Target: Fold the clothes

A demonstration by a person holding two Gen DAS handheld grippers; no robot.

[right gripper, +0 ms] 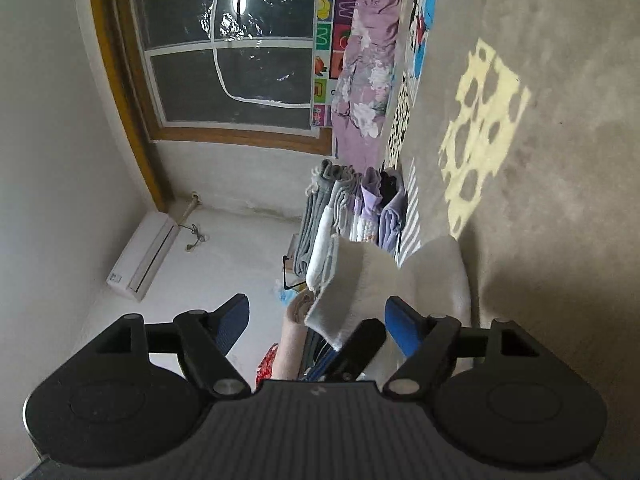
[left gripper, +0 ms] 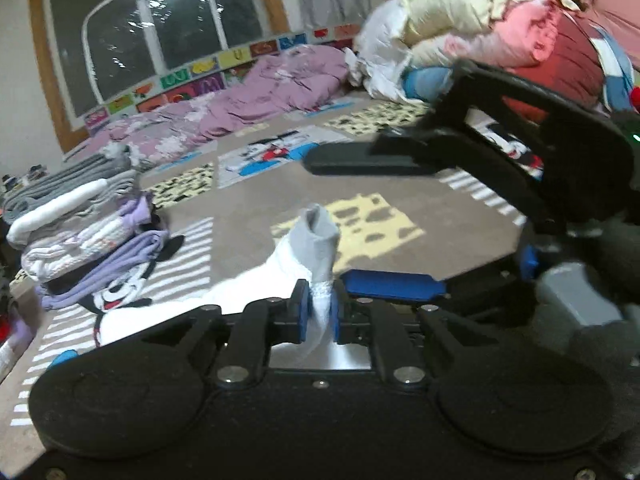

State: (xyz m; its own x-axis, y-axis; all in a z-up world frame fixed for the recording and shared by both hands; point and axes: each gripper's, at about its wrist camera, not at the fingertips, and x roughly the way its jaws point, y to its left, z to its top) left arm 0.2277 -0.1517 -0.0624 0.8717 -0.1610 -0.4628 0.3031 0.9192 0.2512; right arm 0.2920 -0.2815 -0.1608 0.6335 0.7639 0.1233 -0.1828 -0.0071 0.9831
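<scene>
On the patterned rug, two grippers at work:
Left gripper (left gripper: 319,312): jaws clenched on a white sock (left gripper: 280,272), blue pads pressed against the fabric from both sides.
Sock: white body, grey toe (left gripper: 318,232) standing up just ahead of the pads; the rest trails left and down onto the rug (left gripper: 248,208).
Right gripper (right gripper: 316,320): jaws spread wide, blue pads (right gripper: 402,320) well apart, nothing pinched; view rolled sideways.
Right gripper, seen from the left wrist (left gripper: 400,216): tilted on its side just right of the sock, one finger above and one below.
Sock, right wrist view (right gripper: 384,276): pale fabric between the released fingers; contact cannot be told.
Folded stack (left gripper: 80,232): grey, white and lilac items, on the rug's left edge, well apart from the sock.
Unfolded pile (left gripper: 500,28): cream, pink and white clothes, far right.
Purple quilt (left gripper: 240,104): along the wall under the window (left gripper: 152,32).
</scene>
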